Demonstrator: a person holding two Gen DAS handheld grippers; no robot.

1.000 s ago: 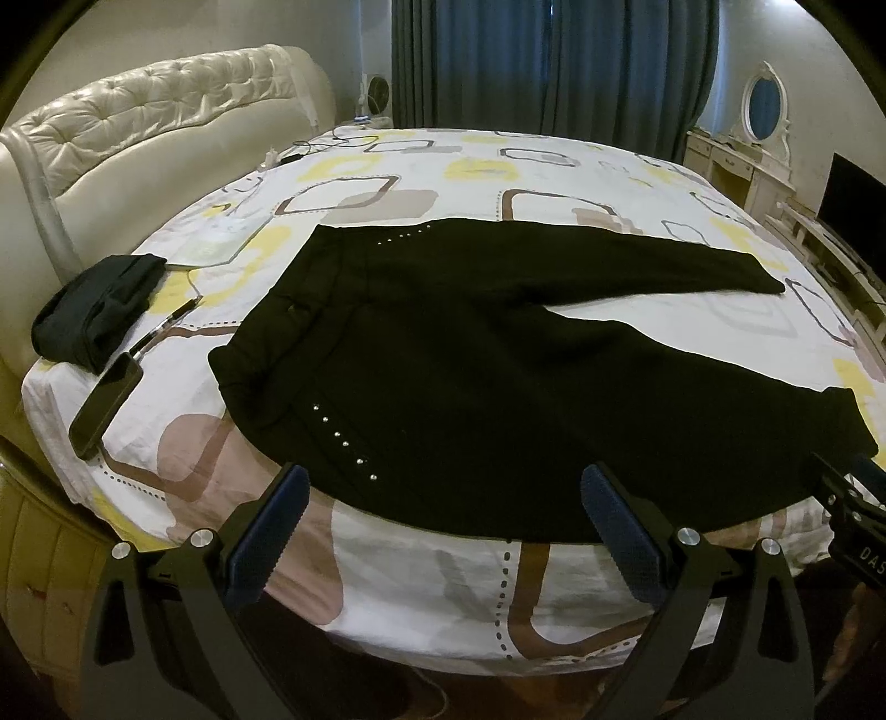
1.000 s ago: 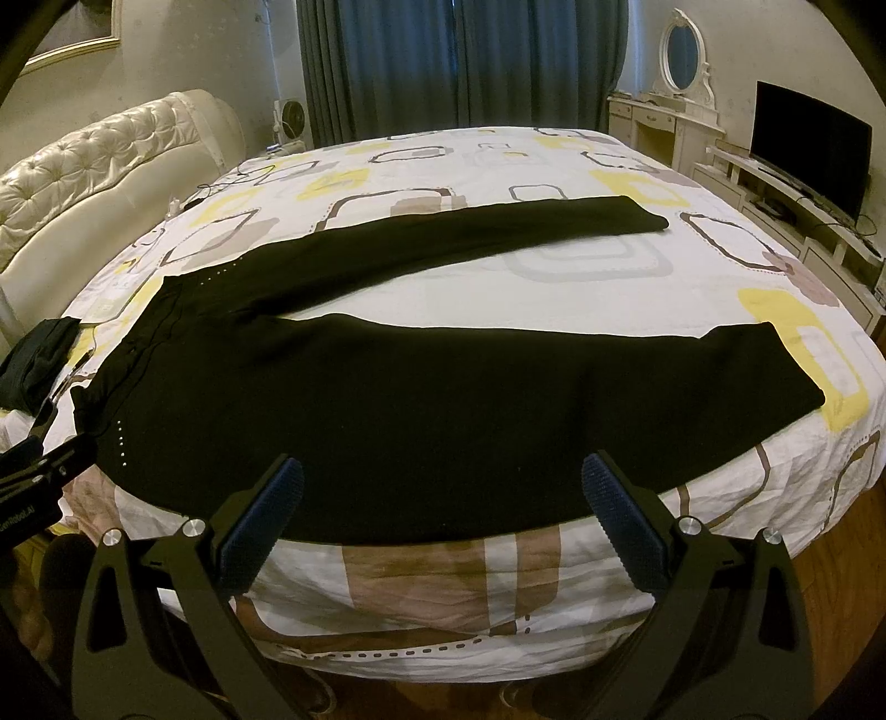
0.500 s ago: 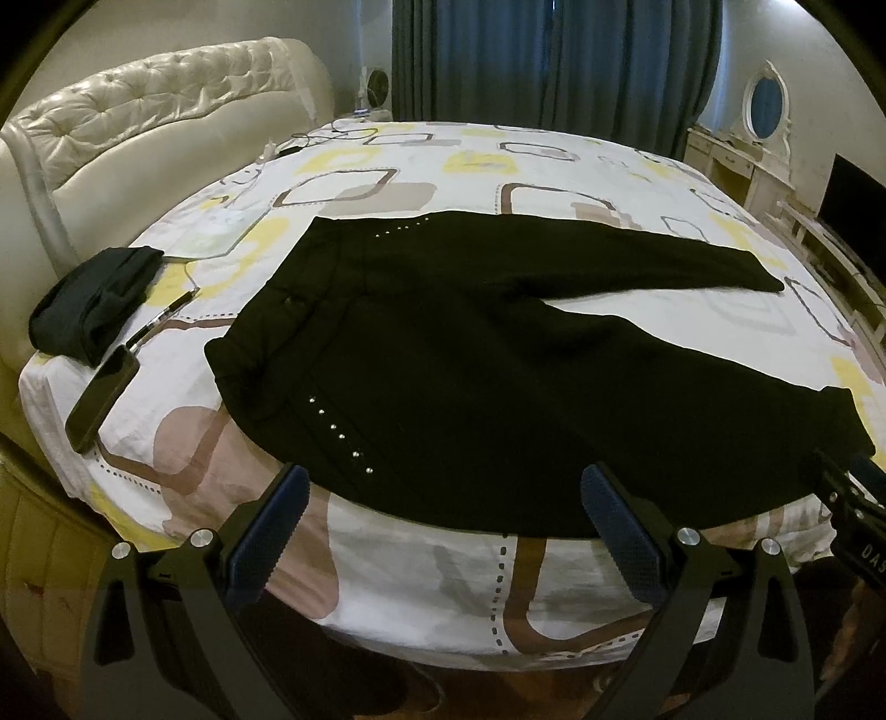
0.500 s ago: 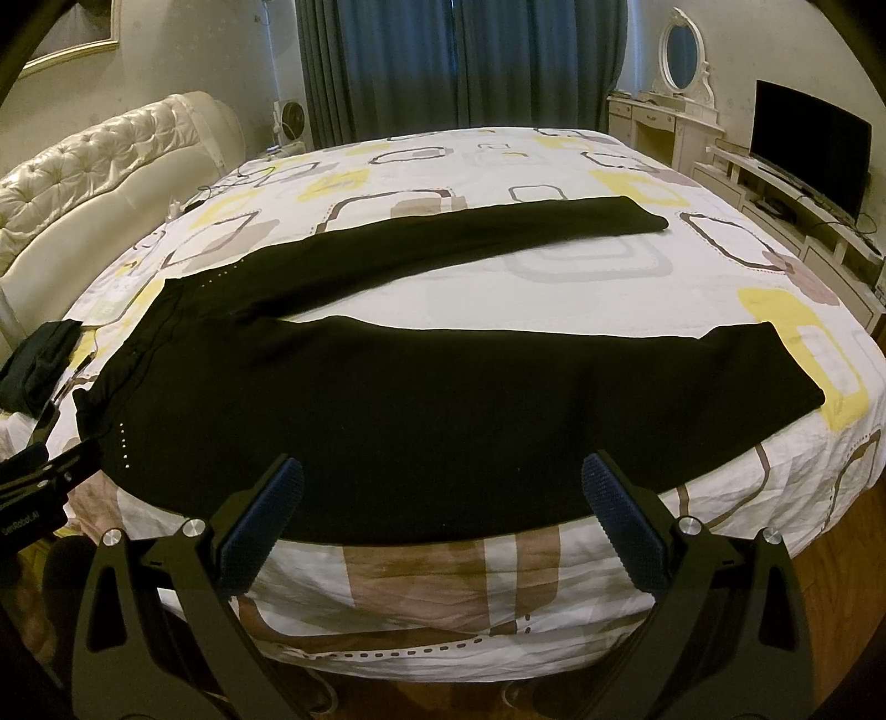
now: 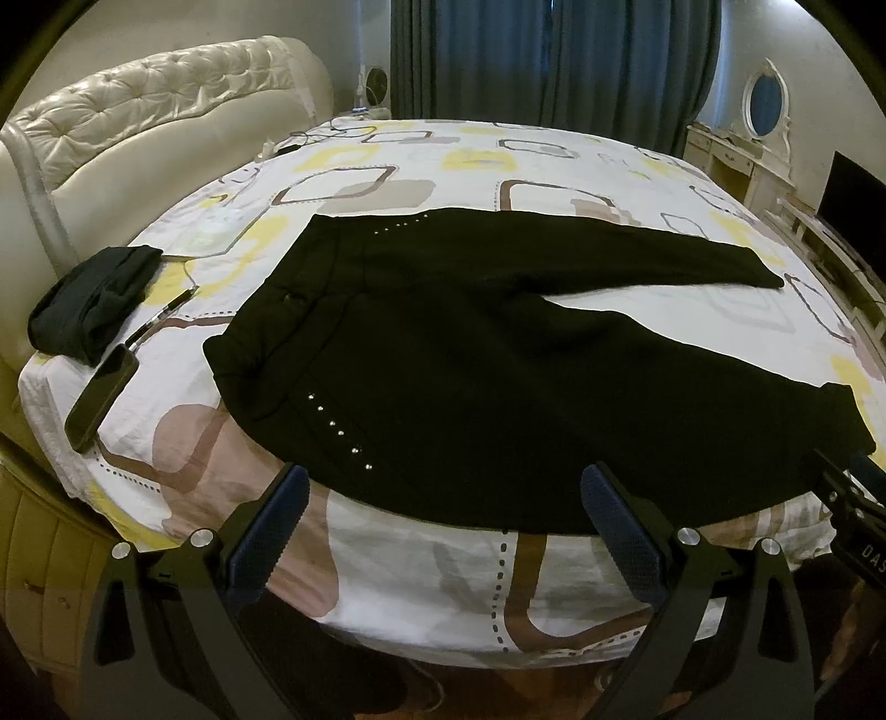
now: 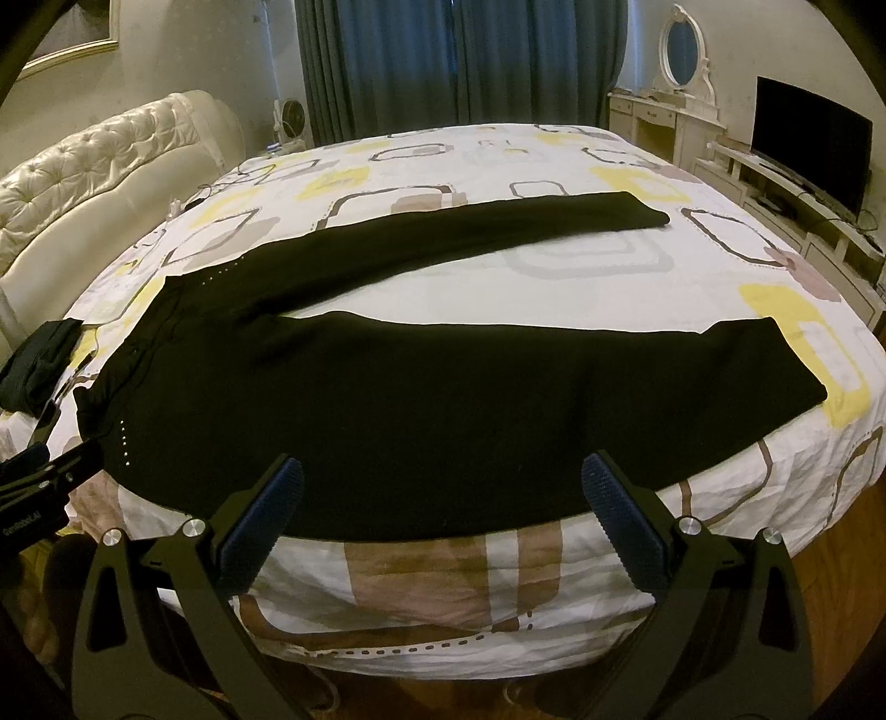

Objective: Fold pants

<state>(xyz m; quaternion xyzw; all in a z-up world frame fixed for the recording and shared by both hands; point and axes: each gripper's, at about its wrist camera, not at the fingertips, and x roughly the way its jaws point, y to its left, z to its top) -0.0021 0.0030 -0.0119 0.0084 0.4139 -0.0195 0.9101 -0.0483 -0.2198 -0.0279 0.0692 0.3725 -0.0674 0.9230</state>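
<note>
A bed (image 5: 421,576) with a white sheet patterned in yellow and brown squares fills both wrist views. At its far left, near the cream tufted headboard (image 5: 155,99), lie a dark bundled cloth (image 5: 94,299), a pen (image 5: 160,315) and a phone (image 5: 99,399). To their right, black pants (image 5: 498,387) are spread flat and unfolded along the near edge of the bed, the waistband (image 5: 277,310) at the left and the legs running to the right, so the long axis lies across both cameras' line of sight. The two legs part in a narrow V: the near leg (image 6: 554,399) follows the bed edge and the far leg (image 6: 498,232) angles away toward the far right.

The left gripper (image 5: 443,515) hangs just off the near edge, its fingers spread wide and holding nothing, facing the hip end with its row of small studs (image 5: 338,432). The right gripper (image 6: 443,498) sits further right, also wide open and empty, facing the middle of the near leg; the cuff (image 6: 775,365) lies off to its right. The pants are just ahead of both grippers, apparently not yet touched. By this layout, the left is nearer the waistband and the right nearer the leg ends. A dresser with an oval mirror (image 6: 681,50) and a television (image 6: 814,138) stand at the far right
</note>
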